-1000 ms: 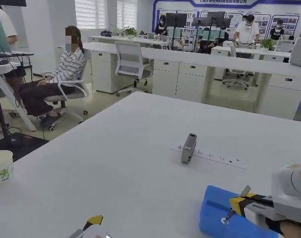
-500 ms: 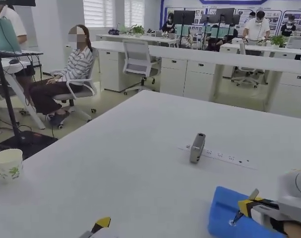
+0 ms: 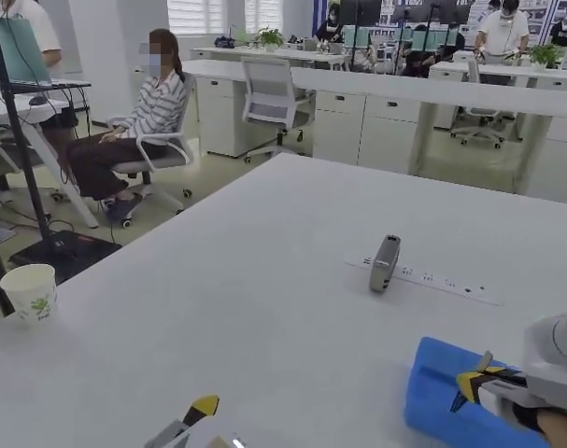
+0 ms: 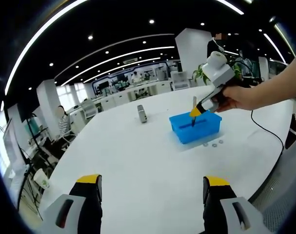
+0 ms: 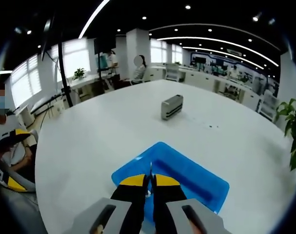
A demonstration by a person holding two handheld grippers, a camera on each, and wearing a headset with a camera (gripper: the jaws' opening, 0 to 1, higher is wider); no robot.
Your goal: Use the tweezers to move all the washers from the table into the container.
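- Tweezers (image 5: 150, 170): thin bare-metal blades. The fingers of my right gripper (image 5: 149, 182) are pressed together on them. The tips run forward and down from the fingers into the container. I read this as a drop-off pose, with the tips inside the walls so that a released washer stays in. I cannot tell whether the tips carry a washer.
- Container (image 5: 201, 181): shallow rectangular tray of glossy blue plastic with rounded corners and a low rim. It sits directly under and ahead of the right fingers.
- Washers (image 4: 214, 145): three small flat metal rings lying on the surface just beside the container's wall, off to one side of the right fingers and well ahead of the left fingers. They are thin and lie flat, so I expect each to need a pinch at its edge. I judge the task unfinished.
- Left gripper (image 4: 152, 183): black fingers with yellow tips, spread wide and holding nothing. They hang low over bare surface, well short of the container, held back, I think, to leave the tweezers room.
- Surface (image 3: 264, 308): smooth matt white top.
- Grey block (image 3: 385, 262): boxy with rounded ends and a metallic look. It stands on a white strip (image 3: 432, 278) well beyond the right fingers.
- Paper cup (image 3: 31, 291): white with a green leaf print, far to the left of the left fingers and near the surface's edge.
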